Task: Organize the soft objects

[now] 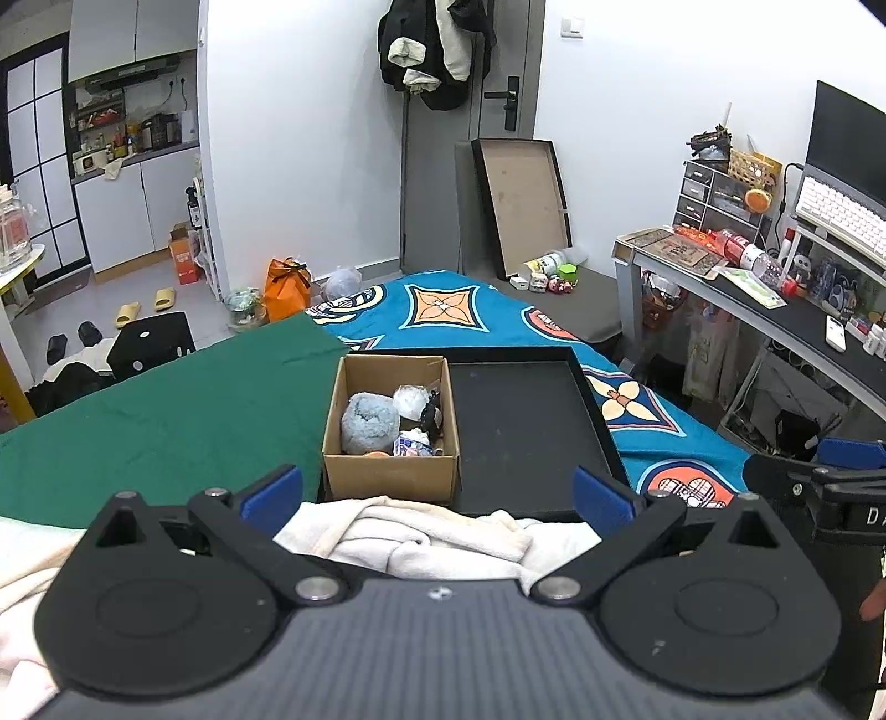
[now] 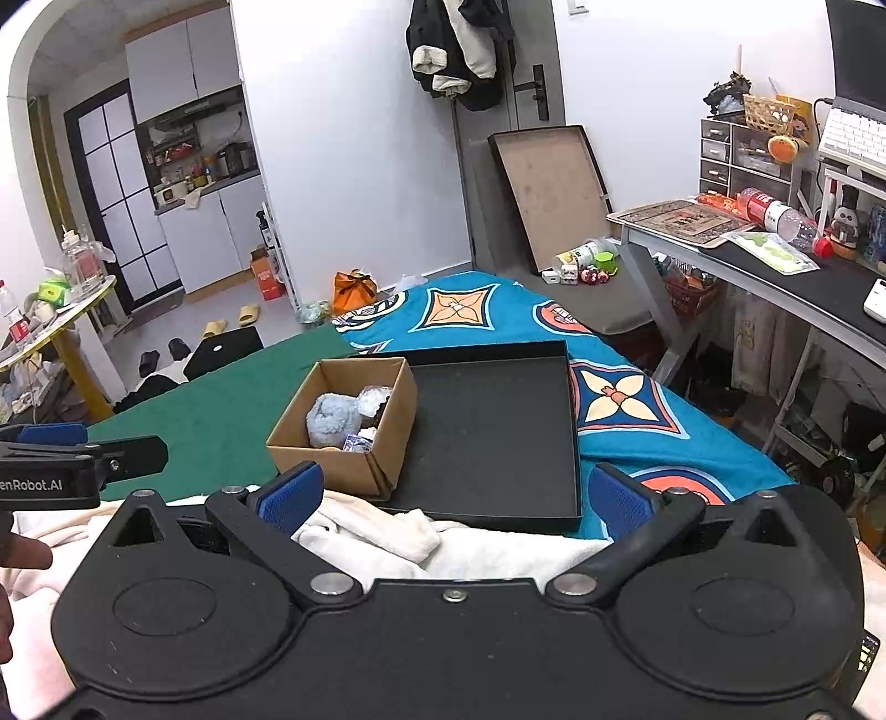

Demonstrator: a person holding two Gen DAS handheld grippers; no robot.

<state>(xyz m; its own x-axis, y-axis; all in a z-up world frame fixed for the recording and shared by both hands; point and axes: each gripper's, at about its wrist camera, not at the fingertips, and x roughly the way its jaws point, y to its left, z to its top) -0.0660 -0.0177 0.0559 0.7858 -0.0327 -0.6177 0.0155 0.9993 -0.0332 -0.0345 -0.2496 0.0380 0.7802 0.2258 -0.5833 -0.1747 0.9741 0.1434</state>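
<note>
I see my left hand-held gripper (image 1: 437, 490) spread wide open, its blue fingertips (image 1: 274, 490) far apart and holding nothing. It hovers over a rumpled cream towel (image 1: 421, 534) at the near edge of the bed; I cannot tell whether it touches the cloth. My right hand-held gripper (image 2: 451, 493) is equally wide open and empty, above the same towel (image 2: 387, 531), just beside the left one.

Beyond the towel, an open cardboard box (image 1: 387, 471) stands on the bed, touching the left side of a shallow black tray (image 1: 520, 421). Inside the box lie a fluffy light-blue ball (image 1: 368, 423), a white crumpled piece (image 1: 412, 401), a small black object and a printed packet. The tray's floor is bare.

The bed carries a green cloth (image 1: 166, 421) on its left half and a teal patterned cover (image 1: 470, 310) on the right and far side. To the right is a cluttered bench (image 2: 775, 271) with drawers, a bottle and a keyboard. Ahead, dark clothes (image 1: 432, 50) hang on a grey door, and a kitchen nook opens at far left.
</note>
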